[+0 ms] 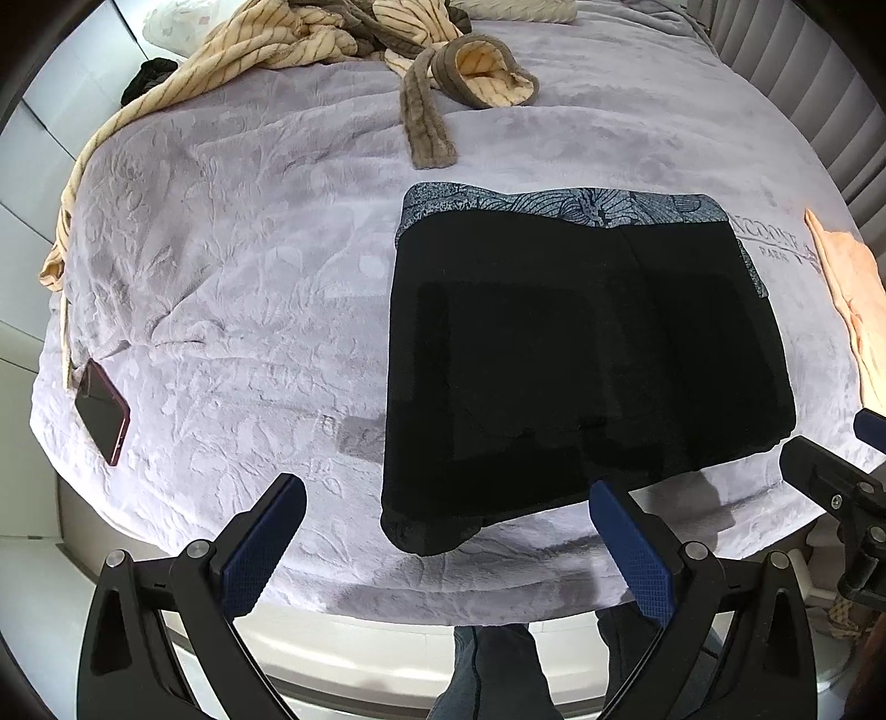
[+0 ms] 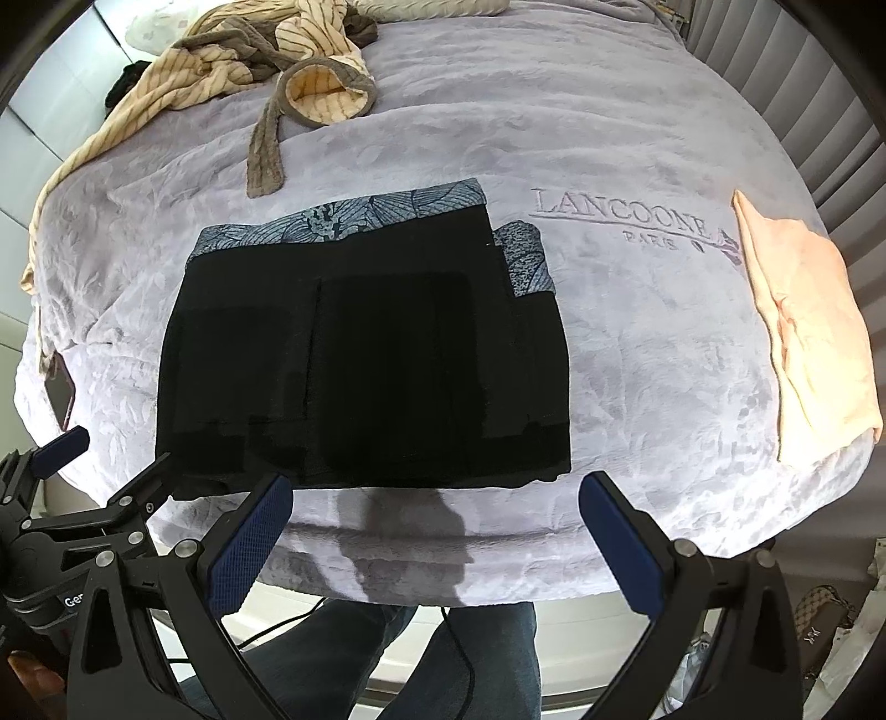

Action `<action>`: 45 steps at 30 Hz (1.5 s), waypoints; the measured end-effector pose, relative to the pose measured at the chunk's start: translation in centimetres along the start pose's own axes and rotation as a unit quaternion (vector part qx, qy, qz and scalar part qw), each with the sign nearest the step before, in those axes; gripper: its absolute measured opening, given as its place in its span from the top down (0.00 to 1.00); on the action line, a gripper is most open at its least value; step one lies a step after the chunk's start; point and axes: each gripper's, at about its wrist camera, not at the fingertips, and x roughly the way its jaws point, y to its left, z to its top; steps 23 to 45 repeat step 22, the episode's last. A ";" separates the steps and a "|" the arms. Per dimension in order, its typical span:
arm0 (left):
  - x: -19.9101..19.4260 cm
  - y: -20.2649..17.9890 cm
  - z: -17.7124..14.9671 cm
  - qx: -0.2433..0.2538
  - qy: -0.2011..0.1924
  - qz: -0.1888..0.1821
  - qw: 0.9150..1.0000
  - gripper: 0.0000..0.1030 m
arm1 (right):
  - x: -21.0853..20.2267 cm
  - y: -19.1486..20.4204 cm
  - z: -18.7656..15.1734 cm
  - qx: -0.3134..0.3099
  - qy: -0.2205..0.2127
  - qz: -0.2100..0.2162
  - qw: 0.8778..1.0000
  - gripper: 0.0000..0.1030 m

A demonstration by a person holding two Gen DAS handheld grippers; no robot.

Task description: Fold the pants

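Note:
Black pants [image 1: 581,360] with a grey patterned waistband [image 1: 554,207] lie folded into a flat rectangle on the lilac bedspread [image 1: 249,277], near its front edge. They also show in the right wrist view [image 2: 360,360]. My left gripper [image 1: 448,515] is open and empty, held above the bed's front edge just before the pants' near left corner. My right gripper [image 2: 437,515] is open and empty, just before the pants' near edge. The right gripper's fingers [image 1: 830,476] show at the right in the left wrist view, and the left gripper [image 2: 61,443] shows at the left in the right wrist view.
A phone [image 1: 102,410] lies at the bed's left edge. A striped cream and brown robe [image 1: 310,39] is heaped at the back. A folded peach garment [image 2: 803,321] lies at the right. A padded headboard [image 2: 803,83] is at the far right. The person's legs [image 2: 415,664] stand below.

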 end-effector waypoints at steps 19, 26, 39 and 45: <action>-0.1 -0.4 0.0 0.007 -0.005 -0.014 1.000 0.00 | 0.6 0.6 0.2 -0.009 0.007 -0.003 1.000 0.00; -0.1 -0.6 0.1 0.011 -0.006 -0.009 1.000 0.00 | 0.7 0.5 0.2 -0.008 0.008 -0.002 1.000 0.00; -0.1 -0.6 0.1 0.011 -0.006 -0.009 1.000 0.00 | 0.7 0.5 0.2 -0.008 0.008 -0.002 1.000 0.00; -0.1 -0.6 0.1 0.011 -0.006 -0.009 1.000 0.00 | 0.7 0.5 0.2 -0.008 0.008 -0.002 1.000 0.00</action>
